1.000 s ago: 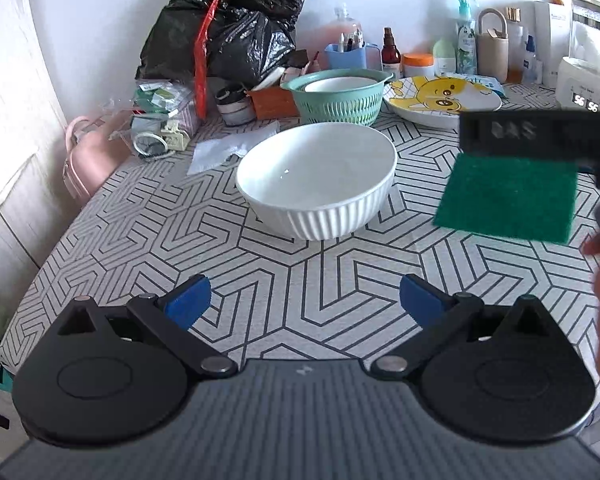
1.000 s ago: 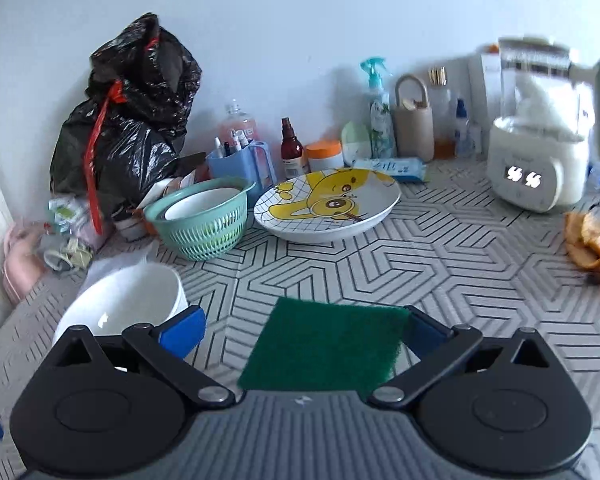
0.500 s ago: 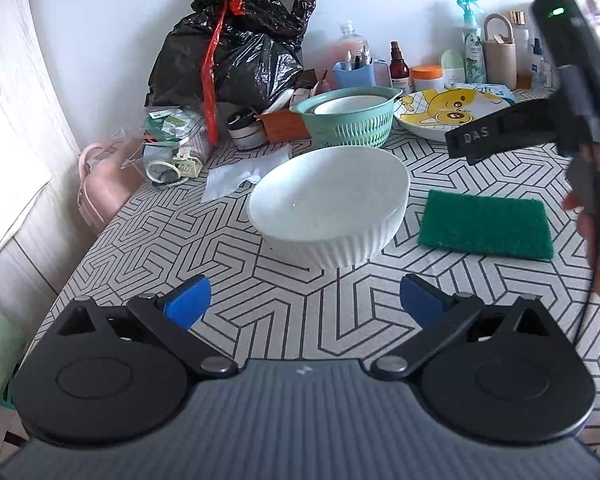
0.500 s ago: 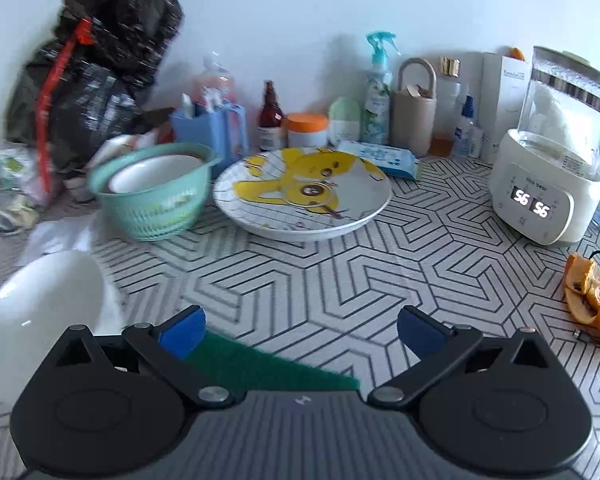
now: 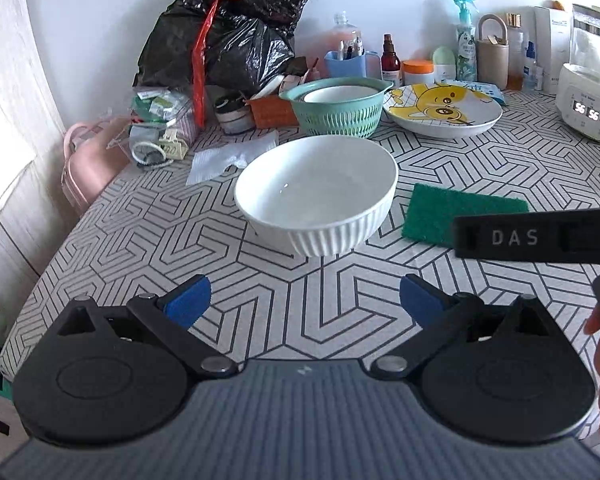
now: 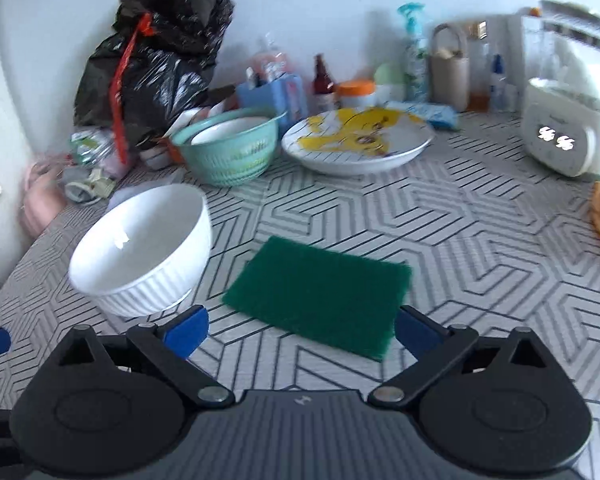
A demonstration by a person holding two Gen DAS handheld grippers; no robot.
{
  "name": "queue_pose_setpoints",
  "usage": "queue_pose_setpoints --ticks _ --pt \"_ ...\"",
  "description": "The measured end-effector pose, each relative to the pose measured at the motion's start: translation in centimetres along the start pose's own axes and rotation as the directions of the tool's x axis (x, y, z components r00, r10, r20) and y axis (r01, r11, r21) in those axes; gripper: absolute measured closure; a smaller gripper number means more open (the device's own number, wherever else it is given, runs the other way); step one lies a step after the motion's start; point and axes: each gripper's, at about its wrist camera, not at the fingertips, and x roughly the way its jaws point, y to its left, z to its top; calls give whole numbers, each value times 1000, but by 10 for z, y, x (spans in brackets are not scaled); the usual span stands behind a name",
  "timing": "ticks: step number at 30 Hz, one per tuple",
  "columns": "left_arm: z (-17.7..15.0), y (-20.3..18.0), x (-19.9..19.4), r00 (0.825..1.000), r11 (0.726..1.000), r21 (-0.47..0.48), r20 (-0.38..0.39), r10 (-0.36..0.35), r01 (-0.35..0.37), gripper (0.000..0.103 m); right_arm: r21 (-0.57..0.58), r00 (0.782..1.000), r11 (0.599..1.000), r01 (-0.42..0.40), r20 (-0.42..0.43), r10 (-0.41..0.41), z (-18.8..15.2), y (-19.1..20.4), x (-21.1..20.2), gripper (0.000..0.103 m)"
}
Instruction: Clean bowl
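The right gripper [image 6: 300, 330] hangs with its jaws spread wide and holding nothing, just short of the green scouring pad [image 6: 320, 292], which lies flat on the tabletop [image 6: 480, 240]. The left gripper [image 5: 304, 300] is likewise spread and empty. The white bowl [image 5: 316, 192] stands upright just left of the pad, toward the tabletop's left edge and well clear of its back edge.

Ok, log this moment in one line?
left gripper: open, empty | right gripper: open, empty | scrub pad: flat on table, beside bowl
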Motion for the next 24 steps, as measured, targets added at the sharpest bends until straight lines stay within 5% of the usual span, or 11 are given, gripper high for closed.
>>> queue_pose_setpoints --ticks 13,24 --pt "-7 -2 -8 998 998 -30 -36 -48 47 0 36 982 990 136 127 -139 -38 3 -70 3" --pt "-14 -4 -20 997 998 -32 -46 -60 58 0 14 979 990 143 141 -144 -43 9 -78 3"
